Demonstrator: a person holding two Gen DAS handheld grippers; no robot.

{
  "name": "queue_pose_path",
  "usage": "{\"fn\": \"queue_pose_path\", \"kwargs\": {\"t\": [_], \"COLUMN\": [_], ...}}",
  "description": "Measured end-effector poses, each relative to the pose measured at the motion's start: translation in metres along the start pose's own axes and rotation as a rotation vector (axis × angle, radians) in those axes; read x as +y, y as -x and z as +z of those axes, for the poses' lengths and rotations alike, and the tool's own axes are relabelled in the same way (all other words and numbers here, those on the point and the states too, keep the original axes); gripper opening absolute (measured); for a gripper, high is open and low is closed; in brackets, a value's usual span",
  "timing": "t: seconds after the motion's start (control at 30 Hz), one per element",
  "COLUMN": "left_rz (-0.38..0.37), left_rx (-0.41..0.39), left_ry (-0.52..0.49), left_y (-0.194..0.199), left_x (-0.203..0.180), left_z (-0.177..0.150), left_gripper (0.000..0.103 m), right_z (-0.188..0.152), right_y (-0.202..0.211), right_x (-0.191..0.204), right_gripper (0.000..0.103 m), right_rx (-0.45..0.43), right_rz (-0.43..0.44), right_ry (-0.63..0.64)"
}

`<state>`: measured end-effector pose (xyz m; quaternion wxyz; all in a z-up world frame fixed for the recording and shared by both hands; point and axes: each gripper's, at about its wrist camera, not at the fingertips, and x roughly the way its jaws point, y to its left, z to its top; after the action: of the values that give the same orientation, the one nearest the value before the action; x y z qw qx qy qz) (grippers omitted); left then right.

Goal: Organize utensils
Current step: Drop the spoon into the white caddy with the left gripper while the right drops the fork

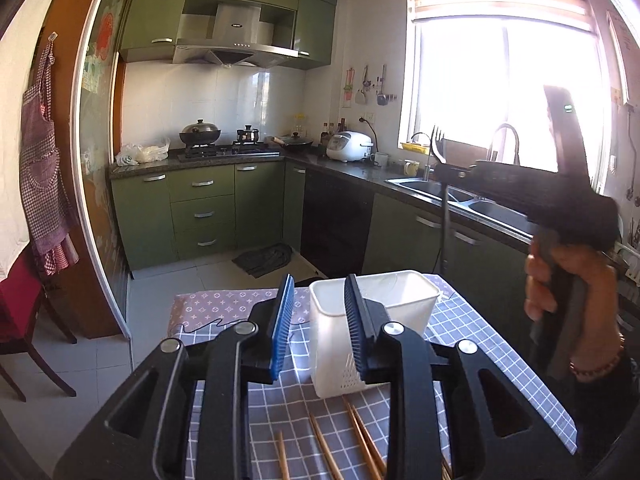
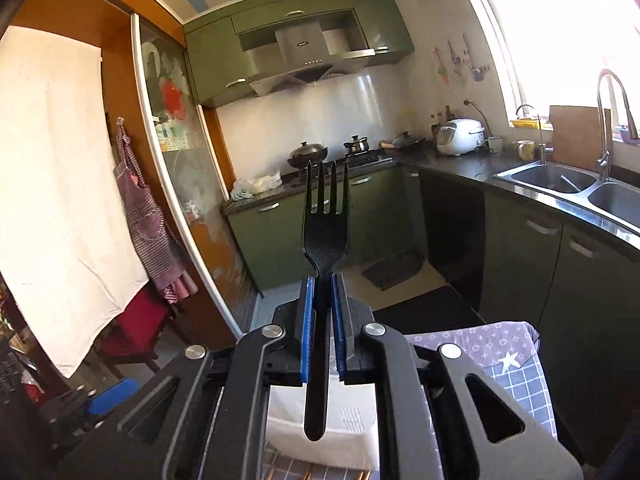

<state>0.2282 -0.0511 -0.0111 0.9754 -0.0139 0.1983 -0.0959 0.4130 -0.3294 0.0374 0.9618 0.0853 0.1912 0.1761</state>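
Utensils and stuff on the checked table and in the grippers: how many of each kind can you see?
Black fork, held in the right gripper: 1
Wooden chopsticks, partly hidden by the left gripper: at least 4
White holder: 1
Total: at least 6

Left gripper (image 1: 318, 320): black angular frame, silver round screws, blue ribbed pads (image 1: 280, 320). Right gripper (image 2: 323, 320): identical build. Right hand (image 1: 568, 280): bare skin, beaded bracelet (image 1: 596, 364)

The fork (image 2: 325, 236) looks like speckled black plastic; the holder (image 1: 372, 320) is matt white plastic; wooden chopsticks (image 1: 362, 436) lie on checked cloth (image 1: 472, 344).
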Motion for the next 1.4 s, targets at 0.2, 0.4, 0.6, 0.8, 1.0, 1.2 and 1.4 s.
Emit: {"fn": "queue_pose_path", "kwargs": {"t": [0.2,0.4,0.6,0.8,1.0,1.2,1.4], "left_rz": [0.010,0.003,-0.010,-0.011,-0.029,-0.060,-0.069], "left_rx": [0.025,0.049,0.071,0.082,0.117,0.177,0.227], "left_ry": [0.016,0.032,0.038,0.034,0.073,0.088,0.098], "left_y": [0.013,0.007,0.002,0.000,-0.028,-0.083,-0.124], "left_x": [0.017,0.024,0.022,0.019,0.021,0.015,0.005], "left_z": [-0.013,-0.016,-0.017,-0.015,0.008,0.037,0.040], "left_gripper": [0.025,0.025,0.025,0.026,0.026,0.027,0.026], "right_z": [-0.019,-0.049,-0.070,-0.083,-0.084,-0.086,-0.110], "right_y": [-0.058,-0.057,-0.043,-0.036,-0.026,0.005,0.020], "right_x": [0.000,0.001,0.007,0.011,0.010,0.008,0.015], "right_gripper": [0.010,0.010,0.011,0.011,0.011,0.011,0.012], "right_rx": [0.040,0.044,0.062,0.097,0.118,0.182,0.368], "right_rz": [-0.066,-0.067,-0.067,-0.061,-0.027,0.008,0.053], "right_ry": [0.032,0.059,0.094,0.120,0.096,0.077,0.093]}}
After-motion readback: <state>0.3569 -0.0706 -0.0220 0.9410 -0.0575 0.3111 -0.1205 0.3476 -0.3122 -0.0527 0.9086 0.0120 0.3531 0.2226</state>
